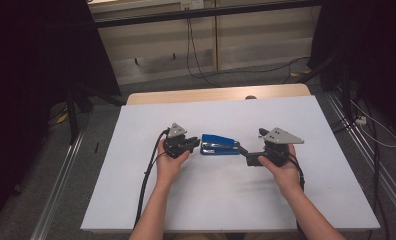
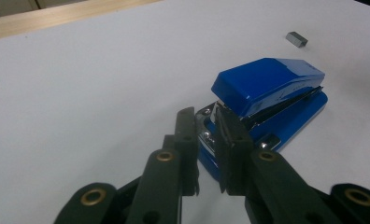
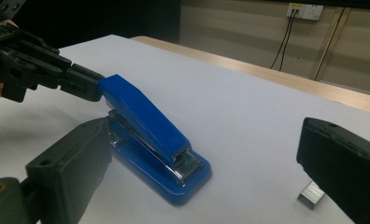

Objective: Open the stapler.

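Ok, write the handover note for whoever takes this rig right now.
Left tool: jaws drawn narrow around the rear hinge end of the blue stapler; a firm pinch cannot be confirmed.
Right tool: jaws wide open, holding nothing, just off the stapler's front end.
Things: the stapler lies flat and closed on the white table; a small strip of staples lies loose beside the right tool.
Done: both tools brought to the stapler's two ends.
Left: the stapler is not yet lifted or opened and the staples are untouched. Probably steady the rear, then work the front with the right tool.
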{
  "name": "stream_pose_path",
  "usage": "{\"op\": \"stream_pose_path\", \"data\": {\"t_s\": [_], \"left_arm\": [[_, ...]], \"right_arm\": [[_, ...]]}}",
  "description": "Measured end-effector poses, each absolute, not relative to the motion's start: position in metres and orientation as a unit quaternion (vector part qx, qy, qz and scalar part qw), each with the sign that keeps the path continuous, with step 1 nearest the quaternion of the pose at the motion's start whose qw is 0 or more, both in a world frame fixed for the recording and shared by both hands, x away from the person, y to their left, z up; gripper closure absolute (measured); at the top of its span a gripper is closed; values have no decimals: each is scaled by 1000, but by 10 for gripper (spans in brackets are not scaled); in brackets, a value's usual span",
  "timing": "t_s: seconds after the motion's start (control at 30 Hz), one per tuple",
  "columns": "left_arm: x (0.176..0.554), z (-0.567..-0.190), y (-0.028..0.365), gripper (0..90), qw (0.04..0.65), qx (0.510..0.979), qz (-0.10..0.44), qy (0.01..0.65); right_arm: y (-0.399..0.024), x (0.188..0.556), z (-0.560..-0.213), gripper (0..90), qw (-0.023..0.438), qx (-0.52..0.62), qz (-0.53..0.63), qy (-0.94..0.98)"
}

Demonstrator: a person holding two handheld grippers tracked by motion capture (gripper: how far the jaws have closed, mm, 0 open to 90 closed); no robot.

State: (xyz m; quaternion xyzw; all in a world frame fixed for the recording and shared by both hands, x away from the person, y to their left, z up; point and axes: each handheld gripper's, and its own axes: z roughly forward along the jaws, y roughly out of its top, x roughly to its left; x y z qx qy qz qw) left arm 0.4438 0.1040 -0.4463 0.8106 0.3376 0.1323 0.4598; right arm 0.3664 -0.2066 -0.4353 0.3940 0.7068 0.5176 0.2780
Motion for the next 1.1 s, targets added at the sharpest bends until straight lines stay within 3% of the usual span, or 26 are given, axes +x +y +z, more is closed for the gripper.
{"op": "stream_pose_path", "data": {"t_s": [0.27,1.1], "left_arm": [[445,-447,98,834,444,827,136,316],[447,-439,98,820,492,799,117,326]], "right_arm": [[-200,372,-440,32,275,397,506,715],[-155,401,-437,80,254,369,484,752]]}}
